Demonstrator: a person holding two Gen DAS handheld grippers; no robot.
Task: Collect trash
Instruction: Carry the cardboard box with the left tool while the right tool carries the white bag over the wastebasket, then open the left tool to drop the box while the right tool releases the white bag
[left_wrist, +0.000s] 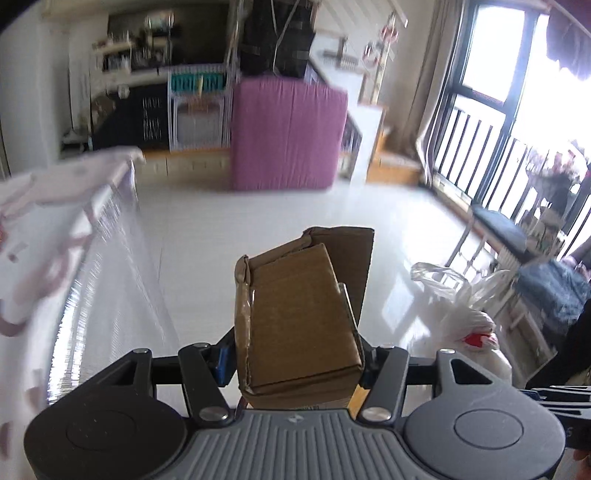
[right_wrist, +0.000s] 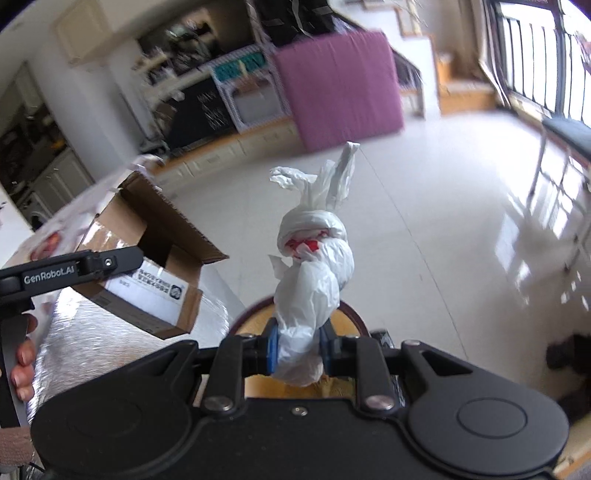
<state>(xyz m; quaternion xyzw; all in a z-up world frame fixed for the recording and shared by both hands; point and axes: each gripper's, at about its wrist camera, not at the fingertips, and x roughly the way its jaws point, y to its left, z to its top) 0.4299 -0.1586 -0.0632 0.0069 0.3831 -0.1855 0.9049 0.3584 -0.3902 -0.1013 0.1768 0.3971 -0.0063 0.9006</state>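
Room: bright living space, glossy white floor (left_wrist: 258, 221), purple mat (left_wrist: 288, 133) upright behind.
Box: cardboard box (left_wrist: 299, 317) clamped half-wide in the left tool (left_wrist: 295, 358), carried as trash.
Bag: knotted plastic bag (right_wrist: 314, 273) pinched tight by the right tool (right_wrist: 297, 350), above a chair (right_wrist: 258, 314) beside the tabletop (right_wrist: 110, 343).

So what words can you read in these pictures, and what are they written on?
"GenRobot.AI": white letters on the black side of the left gripper, seen from the right wrist camera.
White label on the cardboard box: dark print and a round mark, too blurred to read.
Red print on the white plastic bag: crumpled, not readable.
Nothing else can be read.
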